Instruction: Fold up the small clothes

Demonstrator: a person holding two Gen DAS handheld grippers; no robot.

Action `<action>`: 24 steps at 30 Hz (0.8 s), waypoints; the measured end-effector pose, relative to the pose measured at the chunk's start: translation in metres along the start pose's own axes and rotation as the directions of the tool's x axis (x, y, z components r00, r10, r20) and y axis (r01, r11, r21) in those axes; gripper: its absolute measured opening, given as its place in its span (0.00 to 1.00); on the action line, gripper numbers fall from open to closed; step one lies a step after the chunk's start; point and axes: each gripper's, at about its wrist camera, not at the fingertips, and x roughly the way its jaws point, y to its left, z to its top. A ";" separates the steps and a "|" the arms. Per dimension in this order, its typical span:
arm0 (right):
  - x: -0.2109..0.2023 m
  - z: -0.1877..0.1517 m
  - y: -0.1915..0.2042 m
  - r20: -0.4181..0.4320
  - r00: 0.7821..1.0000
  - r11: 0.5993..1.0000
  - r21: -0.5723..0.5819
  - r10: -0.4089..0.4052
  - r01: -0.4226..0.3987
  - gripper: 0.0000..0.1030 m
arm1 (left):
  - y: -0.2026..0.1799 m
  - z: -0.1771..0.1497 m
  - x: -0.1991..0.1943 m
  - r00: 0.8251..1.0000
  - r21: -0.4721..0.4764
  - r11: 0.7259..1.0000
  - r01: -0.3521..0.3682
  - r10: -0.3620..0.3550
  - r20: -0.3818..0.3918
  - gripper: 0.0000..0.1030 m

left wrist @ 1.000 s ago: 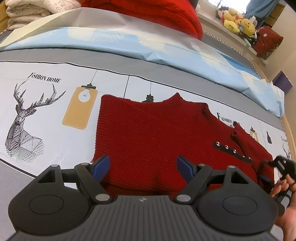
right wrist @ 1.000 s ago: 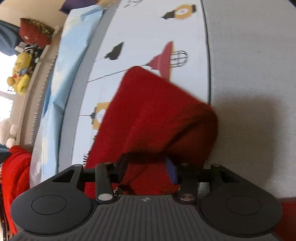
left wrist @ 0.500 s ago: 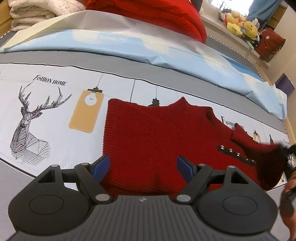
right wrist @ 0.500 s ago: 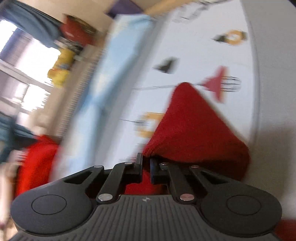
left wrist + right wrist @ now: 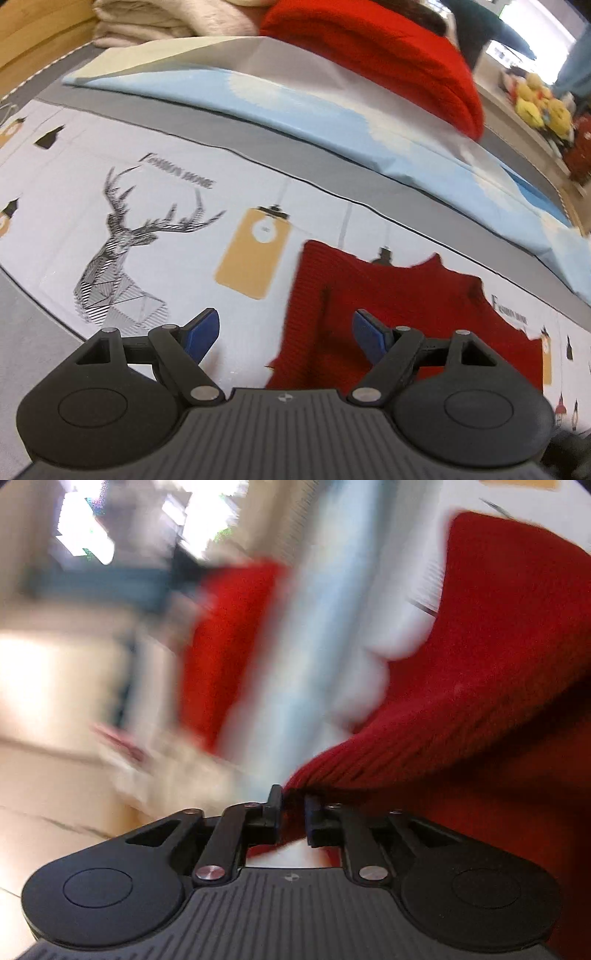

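Knitwear takes up the near right of the printed sheet [image 5: 155, 155]: a small dark red sweater [image 5: 402, 306] lies on it, collar pointing away toward the light blue cloth [image 5: 332, 122] that runs across the far side. Taking the sweater as the landmark, a yellow lantern print [image 5: 255, 254] sits just to its left, and the line-drawn deer head [image 5: 122, 258] is further left again, with the words "Fashion Home" above its antlers.

The left gripper [image 5: 286, 332] hangs over the sweater's left edge with its blue-padded fingers [image 5: 201, 330] spread wide and nothing between them; one pad is over bare sheet to the left of the sweater, the other over the knit.

The right gripper [image 5: 291, 818] is pinched tight on a fold of the same sweater [image 5: 487, 672], a ribbed edge squeezed between its two black fingers. From that pinch the fabric rises up and to the right in a lifted, draped sheet. (Everything behind it in the right wrist view is heavily smeared, so the room there can't be made out beyond bright windows and a red blur.)

Beyond the sweater, past the blue cloth, a brighter red knit pile [image 5: 388, 51] lies bunched up, with folded cream clothes [image 5: 159, 22] to its left. Far off to the sweater's right, yellow plush toys [image 5: 539, 107] sit on a ledge.
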 end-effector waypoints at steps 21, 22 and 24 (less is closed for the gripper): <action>-0.069 0.092 -0.064 0.186 0.864 0.884 0.096 -0.468 0.458 0.08 | -0.029 -0.031 0.048 0.982 0.101 0.985 0.138 -0.124 -0.141 0.27; -0.071 0.093 -0.056 0.199 0.865 0.887 0.065 -0.461 0.458 0.16 | -0.028 -0.036 0.055 0.982 0.106 0.987 0.124 -0.107 -0.155 0.27; -0.070 0.094 -0.040 0.238 0.862 0.885 -0.024 -0.447 0.465 0.31 | -0.025 -0.048 0.072 0.980 0.125 0.989 0.085 -0.060 -0.192 0.28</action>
